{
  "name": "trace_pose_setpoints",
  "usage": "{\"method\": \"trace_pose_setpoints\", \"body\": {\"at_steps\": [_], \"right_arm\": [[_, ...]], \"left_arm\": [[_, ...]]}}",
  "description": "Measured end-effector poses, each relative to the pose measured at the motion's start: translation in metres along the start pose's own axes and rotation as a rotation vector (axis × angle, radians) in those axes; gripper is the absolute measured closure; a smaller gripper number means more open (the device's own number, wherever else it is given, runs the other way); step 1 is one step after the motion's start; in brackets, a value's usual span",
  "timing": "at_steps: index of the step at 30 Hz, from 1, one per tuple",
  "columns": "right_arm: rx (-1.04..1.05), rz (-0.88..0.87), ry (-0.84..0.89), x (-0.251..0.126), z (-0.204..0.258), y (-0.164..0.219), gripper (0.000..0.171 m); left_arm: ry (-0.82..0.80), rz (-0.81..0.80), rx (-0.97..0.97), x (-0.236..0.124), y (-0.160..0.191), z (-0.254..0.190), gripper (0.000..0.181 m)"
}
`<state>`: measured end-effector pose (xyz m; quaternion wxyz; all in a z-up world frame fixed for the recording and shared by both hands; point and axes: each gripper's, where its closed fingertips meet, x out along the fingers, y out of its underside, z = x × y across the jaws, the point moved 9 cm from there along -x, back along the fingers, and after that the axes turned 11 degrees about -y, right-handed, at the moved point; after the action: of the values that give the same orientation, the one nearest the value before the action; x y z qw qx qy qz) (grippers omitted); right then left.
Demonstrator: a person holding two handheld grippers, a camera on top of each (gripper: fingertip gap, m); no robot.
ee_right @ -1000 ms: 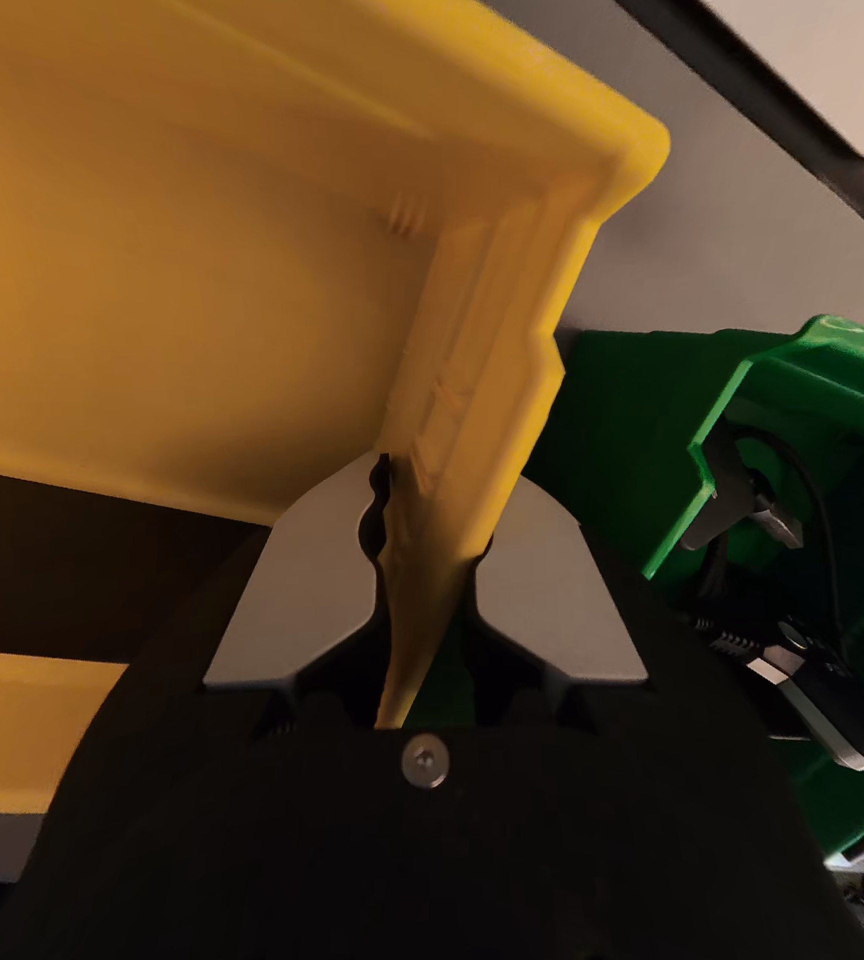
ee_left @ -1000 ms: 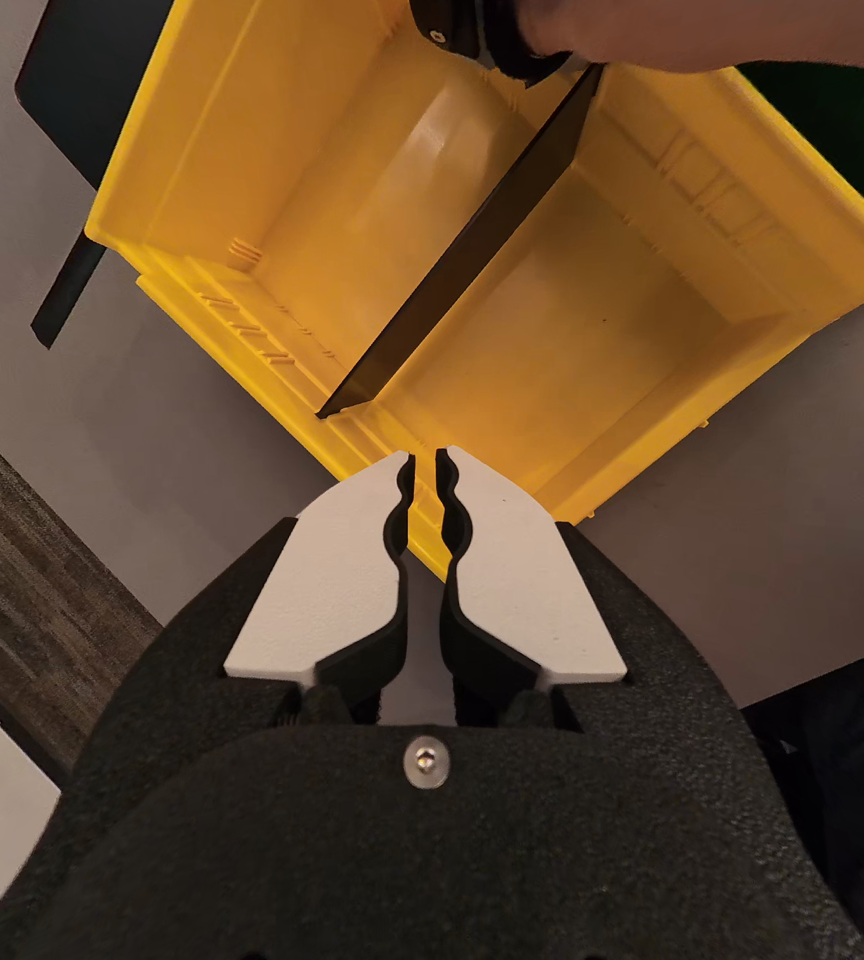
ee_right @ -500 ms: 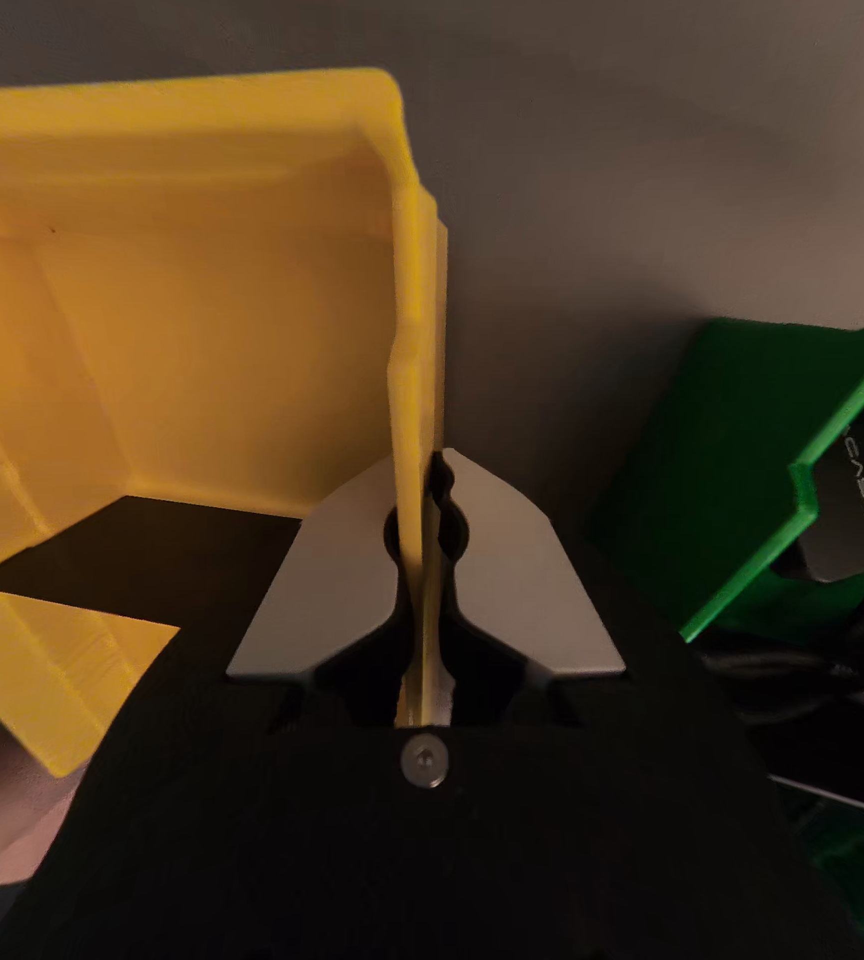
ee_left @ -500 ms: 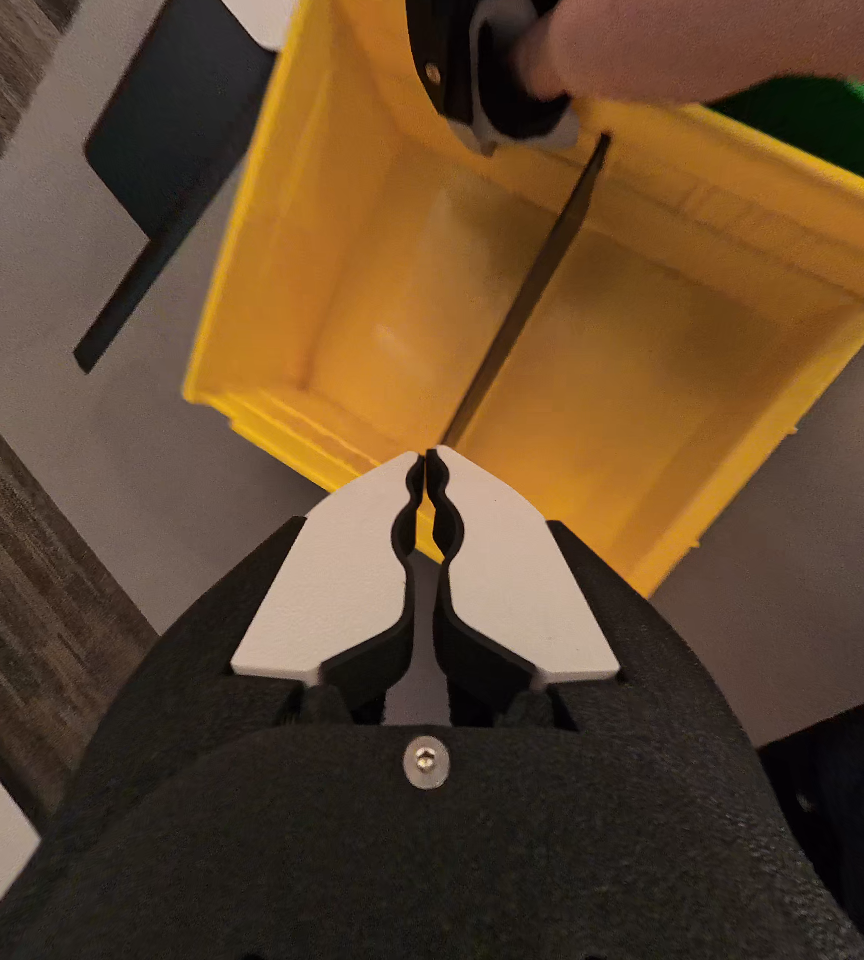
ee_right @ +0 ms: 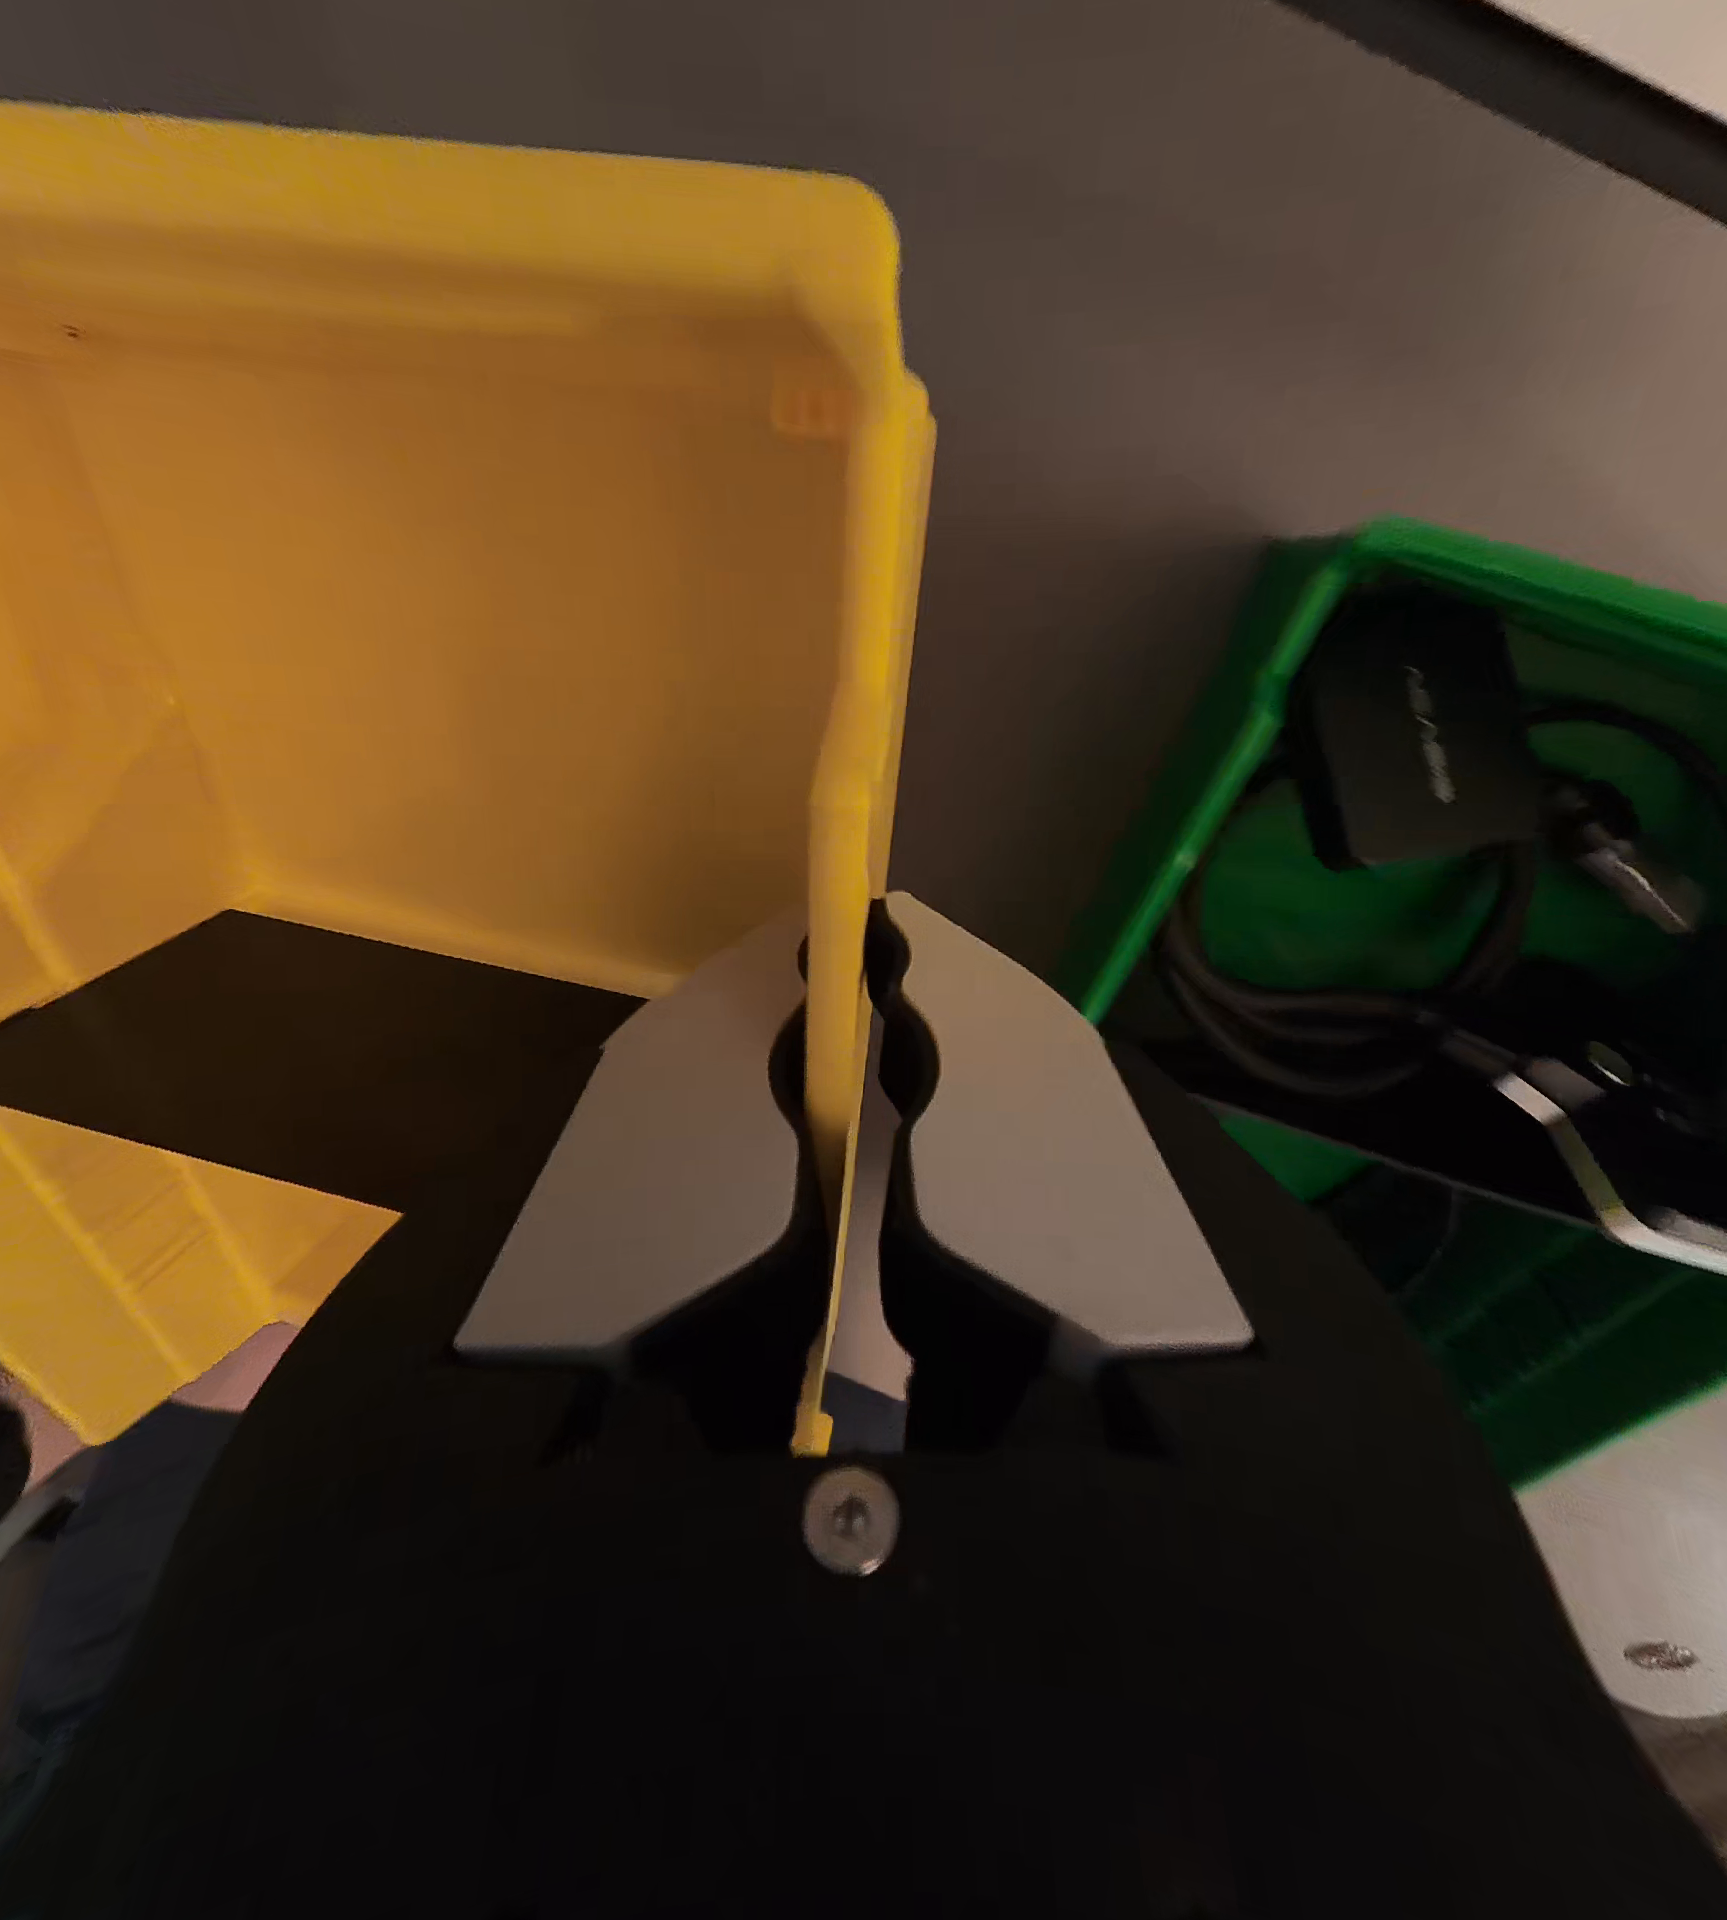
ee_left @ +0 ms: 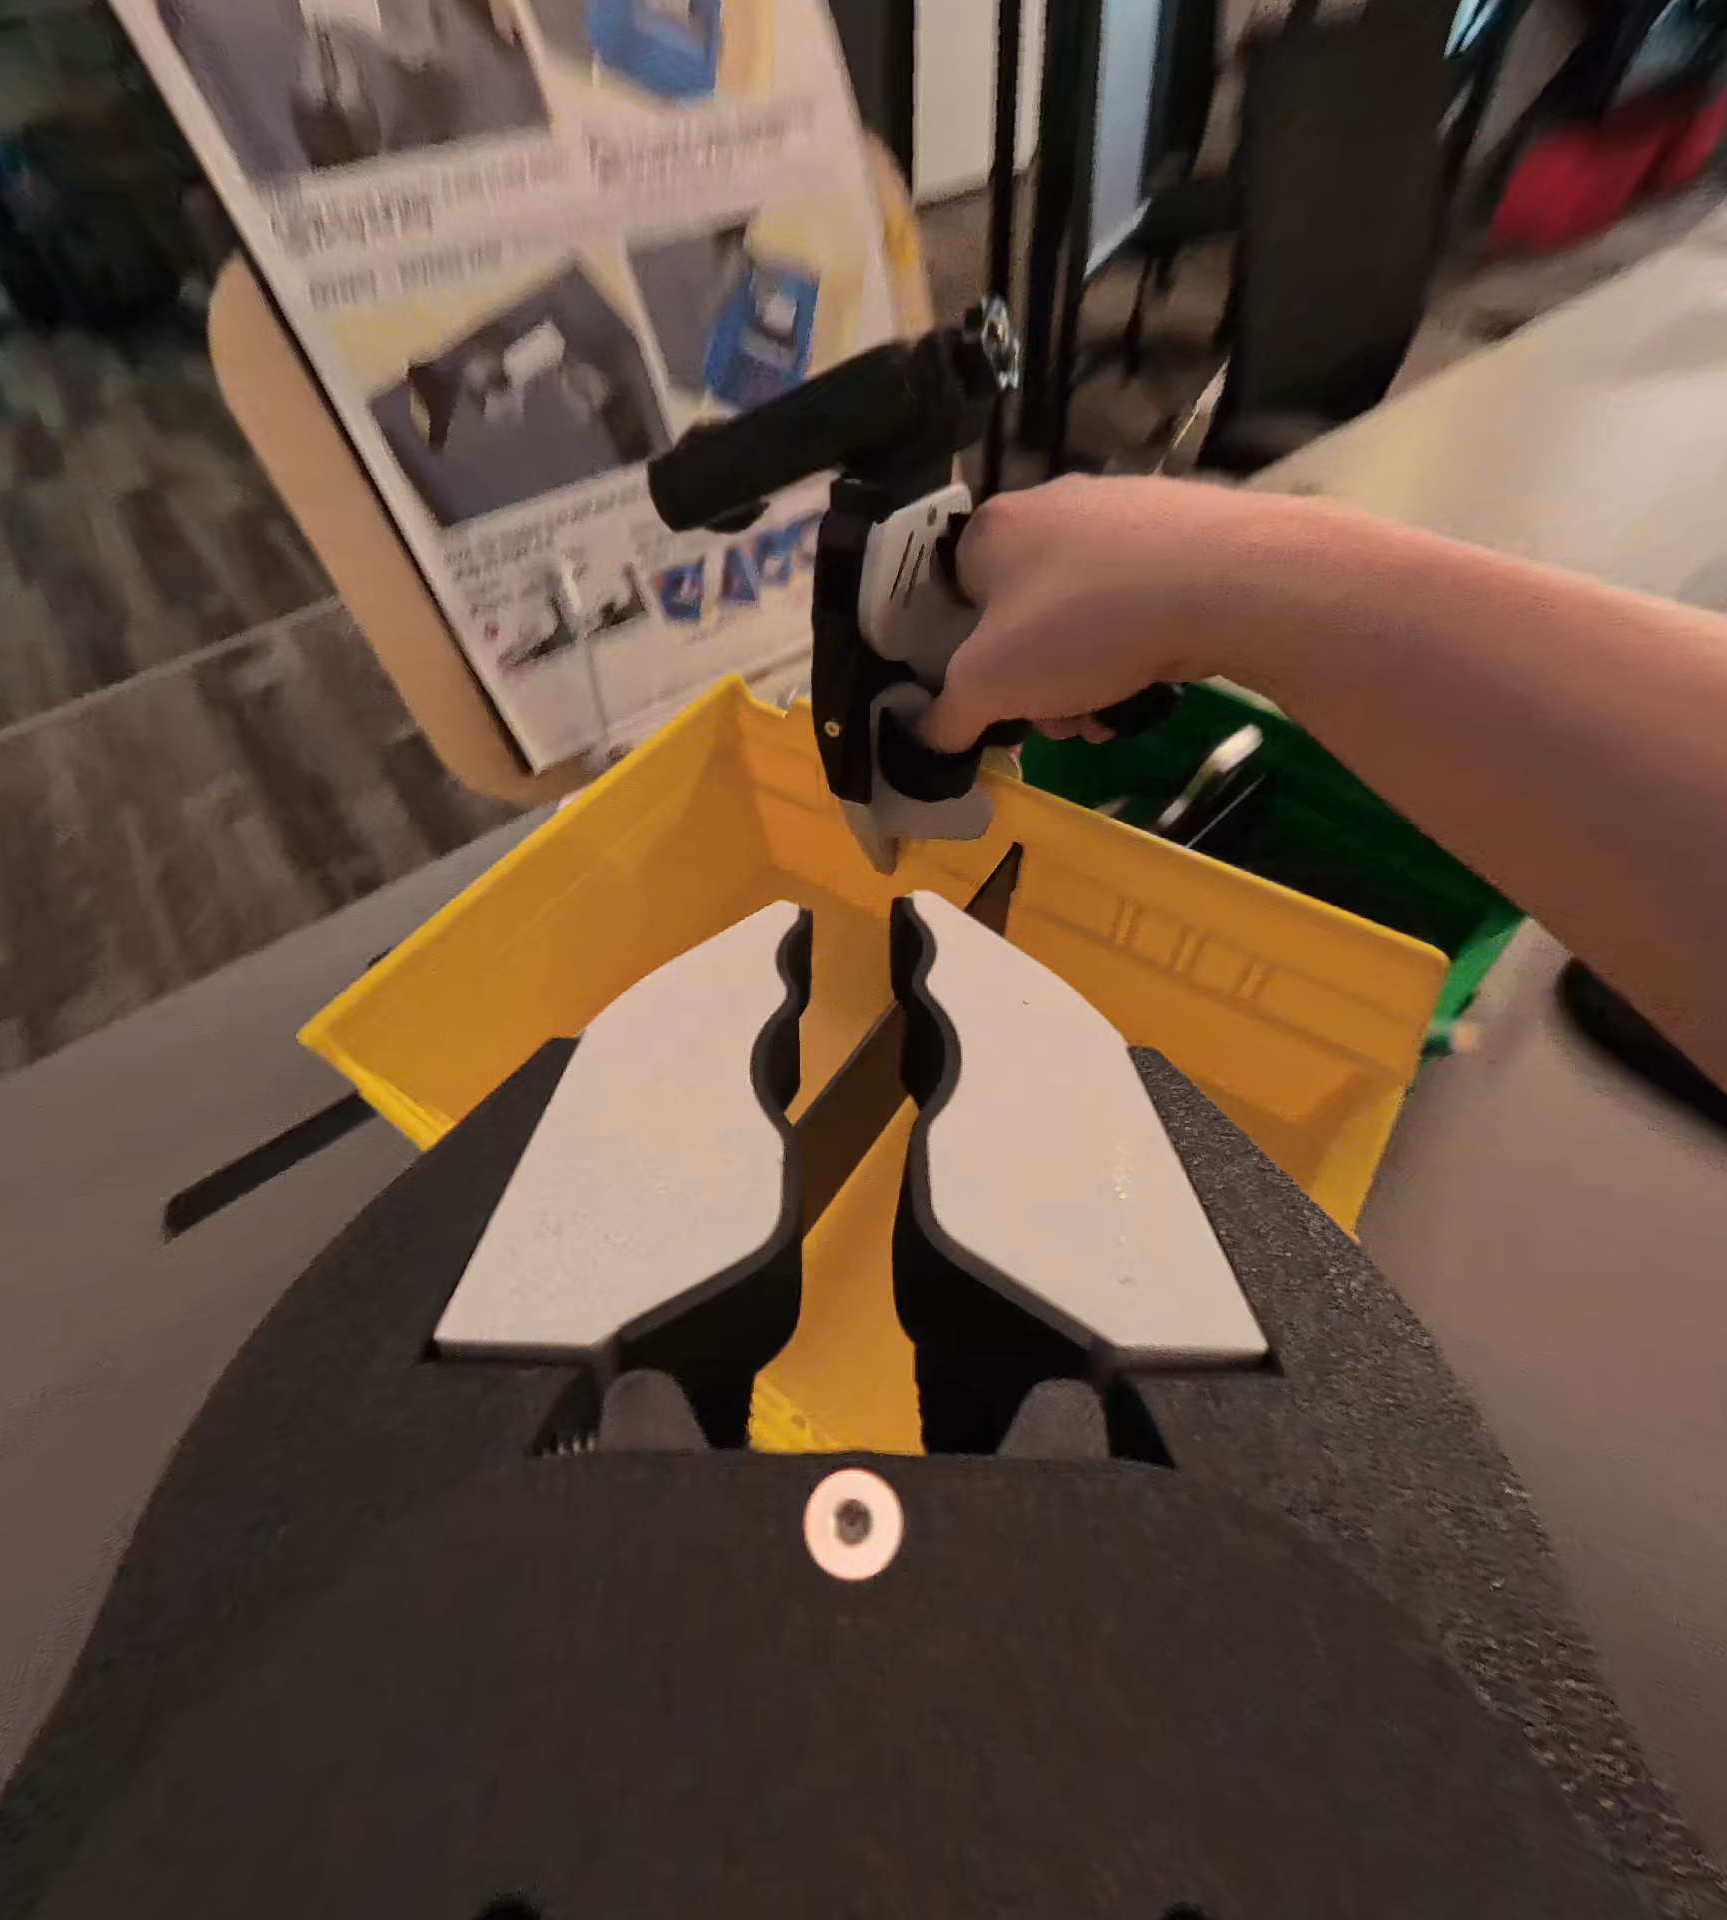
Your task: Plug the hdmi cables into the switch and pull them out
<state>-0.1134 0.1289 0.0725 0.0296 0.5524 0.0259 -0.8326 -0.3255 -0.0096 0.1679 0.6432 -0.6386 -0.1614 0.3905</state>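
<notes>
A yellow bin (ee_left: 547, 935) with a black divider (ee_left: 848, 1081) stands on the grey table. My left gripper (ee_left: 851, 914) is over the bin's near wall with its jaws a little apart; I cannot tell if they touch it. My right gripper (ee_right: 843, 925) is shut on the bin's wall (ee_right: 838, 727); it also shows in the left wrist view (ee_left: 880, 852) at the far wall. To the right is a green bin (ee_right: 1254, 727) holding the black switch (ee_right: 1410, 748), coiled black cables (ee_right: 1254, 997) and a metal plug (ee_right: 1648, 894).
A person's hand and forearm (ee_left: 1358, 675) reach in from the right above the green bin (ee_left: 1358, 831). A printed poster board (ee_left: 526, 364) leans behind the yellow bin. A black strip (ee_left: 256, 1174) lies on the table (ee_left: 111, 1299) to the left. Left tips to right tips: about 20 cm.
My left gripper has tilted up and moved forward over the yellow bin's near wall, and its jaws have parted a little. My right gripper stays shut on the bin's wall.
</notes>
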Motion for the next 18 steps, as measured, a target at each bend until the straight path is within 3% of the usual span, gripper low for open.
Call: {"method": "trace_pose_setpoints", "body": {"at_steps": [7, 14, 18], "right_arm": [[0.117, -0.09, -0.018, -0.096, -0.096, 0.051, 0.164], [0.357, -0.22, 0.008, -0.184, -0.24, 0.153, 0.164], [0.509, -0.271, 0.03, -0.208, -0.325, 0.222, 0.164]], "left_arm": [[0.099, -0.201, -0.111, -0.025, -0.006, 0.002, 0.171], [0.139, -0.081, -0.085, -0.004, 0.0, -0.009, 0.164], [0.122, 0.01, 0.0, 0.011, 0.005, -0.023, 0.162]]}}
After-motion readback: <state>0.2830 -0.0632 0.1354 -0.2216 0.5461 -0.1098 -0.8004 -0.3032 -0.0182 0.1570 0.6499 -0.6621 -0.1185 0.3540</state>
